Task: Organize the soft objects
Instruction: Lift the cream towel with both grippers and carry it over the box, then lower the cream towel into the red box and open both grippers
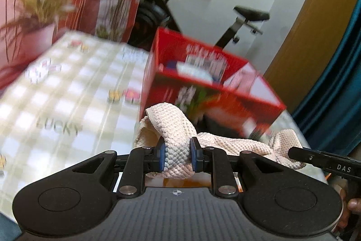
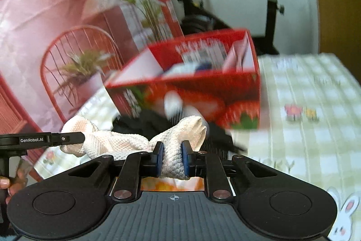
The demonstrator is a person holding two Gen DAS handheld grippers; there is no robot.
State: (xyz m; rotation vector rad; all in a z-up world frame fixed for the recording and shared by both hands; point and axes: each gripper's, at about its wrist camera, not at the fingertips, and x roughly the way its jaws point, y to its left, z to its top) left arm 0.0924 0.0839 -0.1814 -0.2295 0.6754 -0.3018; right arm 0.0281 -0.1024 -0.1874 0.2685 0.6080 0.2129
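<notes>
Cream cloth in both tools, red box holding packets

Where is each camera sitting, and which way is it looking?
Left wrist: it sits on the left gripper and looks forward over the cream cloth to the red box; the other gripper's tip and a hand show at right.
Right wrist: it sits on the right gripper, looking over the cloth's other end at the same box; the left gripper and fingers show at left.
Shared: cloth, box, checked tablecloth, exercise bike.
</notes>
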